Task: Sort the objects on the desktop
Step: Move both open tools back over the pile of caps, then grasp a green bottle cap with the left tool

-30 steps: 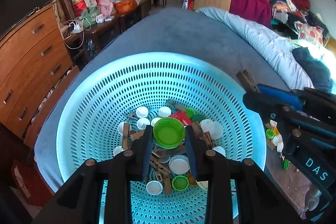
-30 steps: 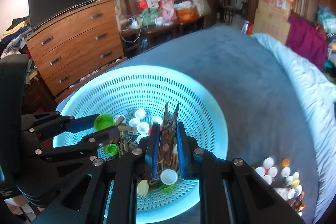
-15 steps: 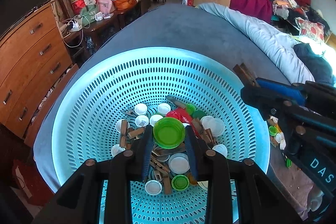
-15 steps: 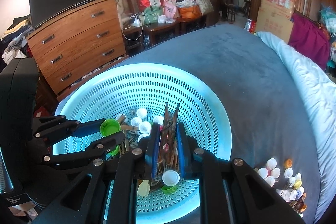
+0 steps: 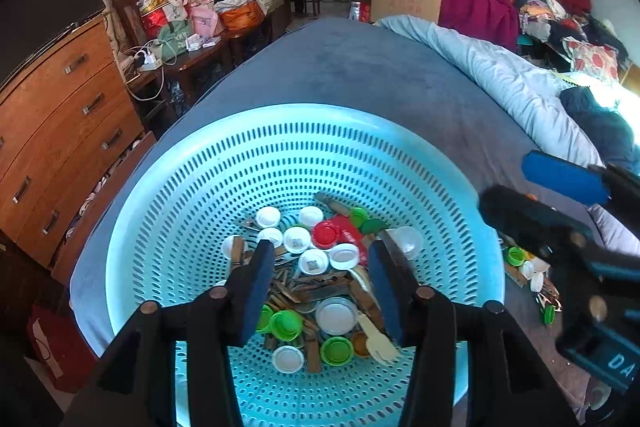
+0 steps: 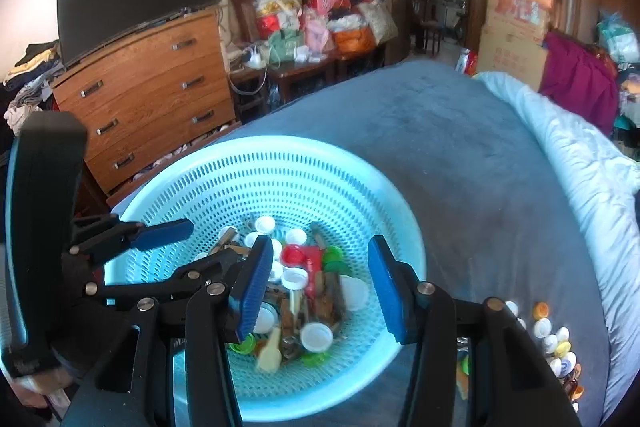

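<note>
A light blue perforated basket sits on a grey-blue bed. In it lie several white, green and red bottle caps, wooden clothespins and a small cream fork. My left gripper is open and empty just above the pile; it shows at the left of the right wrist view. My right gripper is open and empty over the basket's right half; it shows at the right of the left wrist view.
More caps lie loose on the bed to the right of the basket. A pale blue quilt runs along the bed's right side. A wooden dresser with a dark screen stands left; clutter fills the back.
Both grippers opened. The left let go of a green cap and the right let go of a wooden clothespin; both now lie in the basket.
</note>
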Available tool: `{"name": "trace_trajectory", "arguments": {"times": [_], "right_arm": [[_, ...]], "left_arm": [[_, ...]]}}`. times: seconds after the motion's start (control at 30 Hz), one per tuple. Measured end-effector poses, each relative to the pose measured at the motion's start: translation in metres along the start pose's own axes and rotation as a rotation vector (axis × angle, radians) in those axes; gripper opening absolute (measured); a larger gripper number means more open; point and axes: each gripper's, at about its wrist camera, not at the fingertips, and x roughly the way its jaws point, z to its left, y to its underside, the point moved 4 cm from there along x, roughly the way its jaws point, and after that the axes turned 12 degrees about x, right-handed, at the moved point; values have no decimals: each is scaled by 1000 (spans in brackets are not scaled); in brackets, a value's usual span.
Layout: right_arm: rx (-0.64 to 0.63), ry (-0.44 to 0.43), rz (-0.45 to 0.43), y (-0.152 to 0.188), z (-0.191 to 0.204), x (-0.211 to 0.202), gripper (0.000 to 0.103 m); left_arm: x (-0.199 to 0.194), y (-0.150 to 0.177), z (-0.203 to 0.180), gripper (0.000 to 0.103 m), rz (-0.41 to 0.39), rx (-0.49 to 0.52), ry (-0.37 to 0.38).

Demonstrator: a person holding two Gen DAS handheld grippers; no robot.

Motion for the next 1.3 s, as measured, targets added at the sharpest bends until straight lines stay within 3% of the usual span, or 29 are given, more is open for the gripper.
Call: {"name": "trace_trajectory", "arguments": {"times": [0.07,0.2,0.33,0.4,0.5,0.6,0.7,0.8,0.97,1.3], "right_arm": [[-4,31,-45,18,-17,-18,61],[71,89,-84,76,-71,-54,62],[147,202,-90,154,-139,-95,87],[196,254,-51,194,-174,-107,87],[303,320,28,257,-228,-121,87],[385,374,43,300,-268,-139,86],[437,395,37,320,-291,-143,86],[473,398,25,330,-307,-140,84],[434,397,23,331,-307,-133,89],[403,363,45,338,-306,-126,101]], "left_arm": [[-6,0,-15,55,-29,19,4],[-3,3,-60,55,-32,56,71],[-13,6,-128,55,-55,165,181],[-16,11,-163,62,-55,230,217],[-12,29,-220,63,-29,298,283],[13,54,-257,63,43,316,340],[34,72,-290,63,91,357,329],[43,75,-319,63,56,420,286],[63,67,-340,63,6,455,281],[100,73,-366,63,8,468,247]]}}
